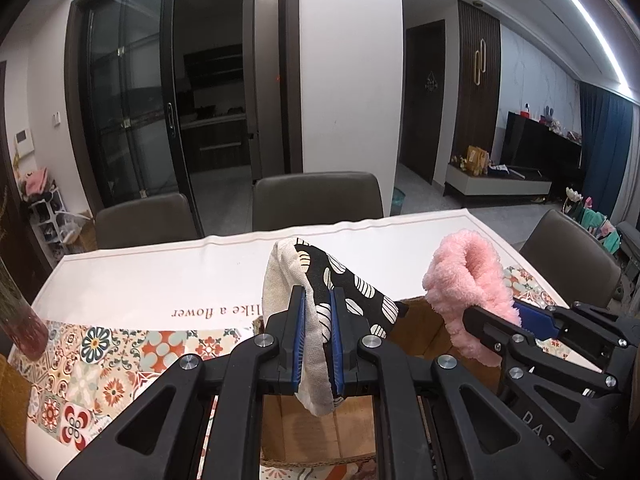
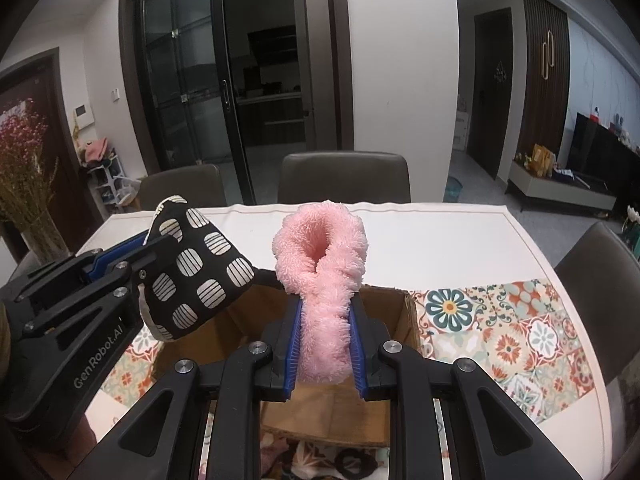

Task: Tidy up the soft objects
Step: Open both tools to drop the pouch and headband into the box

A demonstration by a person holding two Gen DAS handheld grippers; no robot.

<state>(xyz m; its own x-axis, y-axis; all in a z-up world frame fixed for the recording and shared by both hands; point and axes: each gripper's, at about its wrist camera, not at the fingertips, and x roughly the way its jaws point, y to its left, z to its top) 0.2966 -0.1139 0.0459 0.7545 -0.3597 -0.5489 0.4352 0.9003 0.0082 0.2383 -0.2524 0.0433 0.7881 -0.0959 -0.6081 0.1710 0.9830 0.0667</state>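
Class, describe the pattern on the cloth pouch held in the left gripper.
The cloth pouch is black with white striped rounded squares, clearest in the right wrist view.

pretty dim room, one bright ceiling light strip (image 1: 580, 20) glaring top right, sharp enough, fisheye bends the dark edges

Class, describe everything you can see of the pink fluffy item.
The pink fluffy item looks like soft plush fabric with a shaggy pile, bent into a loop at the top. Its lower part is pinched upright between the blue pads of the right hand-held gripper, above an open cardboard box. It hangs clear of the table; only the pads touch it.
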